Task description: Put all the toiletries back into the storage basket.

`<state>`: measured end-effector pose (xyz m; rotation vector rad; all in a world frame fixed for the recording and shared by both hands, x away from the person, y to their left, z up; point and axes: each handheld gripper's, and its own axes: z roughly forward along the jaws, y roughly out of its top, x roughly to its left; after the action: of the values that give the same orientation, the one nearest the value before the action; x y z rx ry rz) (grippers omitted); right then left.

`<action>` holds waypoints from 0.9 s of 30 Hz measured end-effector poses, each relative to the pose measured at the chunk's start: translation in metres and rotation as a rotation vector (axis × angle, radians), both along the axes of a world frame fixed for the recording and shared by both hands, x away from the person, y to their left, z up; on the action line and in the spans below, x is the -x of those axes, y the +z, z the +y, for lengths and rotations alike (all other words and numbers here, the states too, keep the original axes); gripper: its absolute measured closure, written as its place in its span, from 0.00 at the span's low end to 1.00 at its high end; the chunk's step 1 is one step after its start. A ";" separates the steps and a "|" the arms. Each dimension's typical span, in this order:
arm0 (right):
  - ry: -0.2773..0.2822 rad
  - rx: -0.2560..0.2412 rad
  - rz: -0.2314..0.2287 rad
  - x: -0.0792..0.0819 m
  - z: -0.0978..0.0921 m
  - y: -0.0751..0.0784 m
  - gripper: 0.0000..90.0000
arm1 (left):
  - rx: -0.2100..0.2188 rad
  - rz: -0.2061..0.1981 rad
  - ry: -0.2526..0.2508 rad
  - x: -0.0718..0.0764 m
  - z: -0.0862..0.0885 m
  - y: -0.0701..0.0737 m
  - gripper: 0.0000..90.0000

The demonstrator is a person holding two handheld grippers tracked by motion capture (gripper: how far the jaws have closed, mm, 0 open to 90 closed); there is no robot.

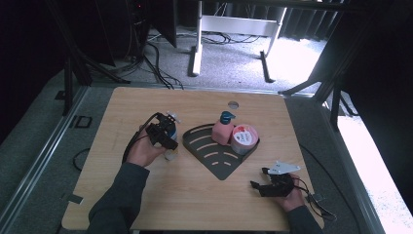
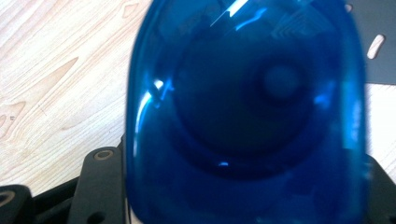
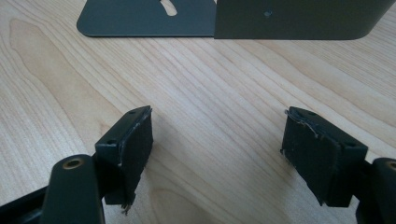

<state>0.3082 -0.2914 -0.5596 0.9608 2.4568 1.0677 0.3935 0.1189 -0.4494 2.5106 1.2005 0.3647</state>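
My left gripper (image 1: 164,135) is left of the rack and shut on a translucent blue bottle (image 2: 243,107), which looms close up between its black jaws in the left gripper view. In the high view the bottle's white top (image 1: 174,117) sticks out beyond the gripper. A dark grey slotted corner rack (image 1: 214,157) lies at the table's middle. A pink pump bottle (image 1: 222,129) and a round tub with a red and white lid (image 1: 243,138) stand in it. My right gripper (image 1: 258,178) rests open on the wood near the rack's front corner, with nothing between its pads (image 3: 135,140).
The wooden table (image 1: 146,195) has a round cable hole (image 1: 233,104) near its far edge. In the right gripper view the rack's base plate (image 3: 140,21) and side wall (image 3: 299,18) lie just ahead. Cables and a desk frame are on the floor beyond.
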 end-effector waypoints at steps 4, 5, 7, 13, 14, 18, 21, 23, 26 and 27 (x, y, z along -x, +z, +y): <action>0.000 0.000 0.000 0.000 0.000 0.000 0.27 | -0.007 0.006 -0.002 0.000 -0.001 -0.002 0.45; 0.000 0.000 0.000 0.000 0.000 0.000 0.27 | -0.007 0.011 -0.004 -0.001 -0.001 -0.002 0.45; 0.000 0.000 0.000 0.000 0.000 0.000 0.27 | -0.011 0.015 -0.001 -0.001 -0.001 -0.004 0.45; 0.000 0.000 0.000 0.000 0.000 0.000 0.27 | -0.021 0.027 -0.006 -0.002 -0.002 -0.006 0.45; 0.000 0.000 0.000 0.000 0.000 0.000 0.27 | -0.026 0.029 -0.008 -0.002 -0.002 -0.006 0.45; 0.000 0.000 0.000 0.000 0.000 0.000 0.27 | -0.040 0.041 -0.013 -0.003 -0.004 -0.009 0.46; 0.000 0.000 0.000 0.000 0.000 0.000 0.27 | -0.037 0.045 -0.012 -0.004 -0.003 -0.010 0.48; 0.000 0.000 0.000 0.000 0.000 0.000 0.27 | -0.042 0.052 -0.009 -0.004 -0.002 -0.010 0.48; 0.000 0.000 0.000 0.000 0.000 0.000 0.27 | -0.032 0.058 -0.004 -0.005 -0.001 -0.011 0.49; 0.000 0.000 0.000 0.000 0.000 0.000 0.27 | -0.027 0.062 -0.002 -0.005 0.000 -0.012 0.50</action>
<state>0.3082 -0.2914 -0.5596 0.9610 2.4567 1.0676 0.3985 0.1184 -0.4615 2.5631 1.2232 0.3067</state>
